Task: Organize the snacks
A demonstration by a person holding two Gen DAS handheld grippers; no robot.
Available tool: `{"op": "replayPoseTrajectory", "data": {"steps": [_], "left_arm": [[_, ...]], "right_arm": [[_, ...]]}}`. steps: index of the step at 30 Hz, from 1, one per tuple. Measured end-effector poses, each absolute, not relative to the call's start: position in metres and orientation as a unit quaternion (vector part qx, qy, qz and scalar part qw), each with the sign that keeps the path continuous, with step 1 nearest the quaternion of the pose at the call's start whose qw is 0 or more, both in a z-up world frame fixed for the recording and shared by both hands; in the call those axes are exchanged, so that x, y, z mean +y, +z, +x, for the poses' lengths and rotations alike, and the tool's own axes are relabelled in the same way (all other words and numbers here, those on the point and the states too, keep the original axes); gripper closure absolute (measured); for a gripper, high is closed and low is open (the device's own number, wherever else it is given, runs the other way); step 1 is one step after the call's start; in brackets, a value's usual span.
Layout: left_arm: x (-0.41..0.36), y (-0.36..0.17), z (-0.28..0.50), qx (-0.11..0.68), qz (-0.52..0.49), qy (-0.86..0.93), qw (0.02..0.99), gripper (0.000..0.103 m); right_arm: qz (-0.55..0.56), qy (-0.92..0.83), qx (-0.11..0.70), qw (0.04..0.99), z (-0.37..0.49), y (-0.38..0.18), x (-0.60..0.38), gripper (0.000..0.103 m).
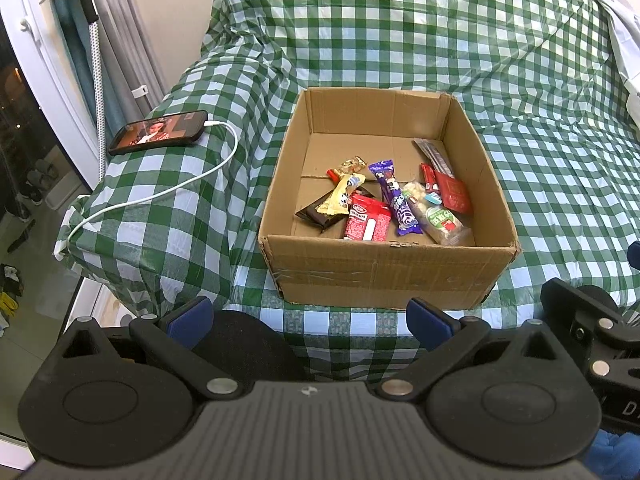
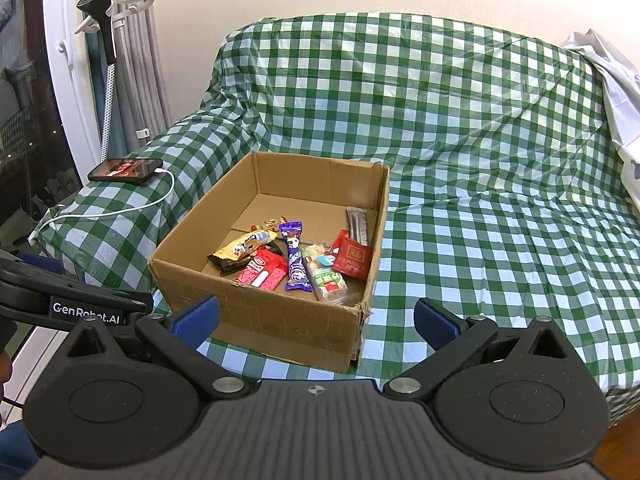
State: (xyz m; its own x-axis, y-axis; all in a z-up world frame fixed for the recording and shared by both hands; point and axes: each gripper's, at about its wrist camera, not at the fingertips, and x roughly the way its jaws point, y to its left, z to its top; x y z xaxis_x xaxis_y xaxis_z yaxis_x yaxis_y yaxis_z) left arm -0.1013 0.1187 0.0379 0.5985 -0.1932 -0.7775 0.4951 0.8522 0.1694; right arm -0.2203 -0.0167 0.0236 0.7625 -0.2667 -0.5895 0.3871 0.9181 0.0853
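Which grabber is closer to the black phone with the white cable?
Left. The left gripper sits in front of the brown cardboard box, toward its phone side. The right gripper is by the box's far corner, further from the black phone. Both hang open, holding nothing.

Bright even light, sharp, edges bowed (fisheye)

A green-and-white checked cloth (image 1: 400,40) covers the sofa. The box (image 1: 384,276) on it is plain brown cardboard. Inside lie a purple wrapper (image 1: 396,196) with white swirls, a red pack (image 1: 366,220) with a white stripe, a yellow wrapper (image 1: 344,196), a dark brown wrapper (image 1: 316,214), a red sachet (image 1: 452,192) and a clear bag (image 1: 436,216) with a green label. The phone (image 1: 158,132) is black, its cable (image 1: 160,194) white. Both tools are black with blue pads (image 2: 196,318).
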Motion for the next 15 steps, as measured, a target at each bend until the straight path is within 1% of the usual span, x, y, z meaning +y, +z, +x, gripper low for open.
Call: {"op": "replayPoseTrajectory", "data": {"steps": [15], "left_arm": [[0.1193,0.0359,-0.1037,0.399,0.191,-0.194,0.876,0.0]], "right_arm": [[0.101,-0.176,0.296,0.933,-0.2191,0.0239,-0.0151,0.001]]}}
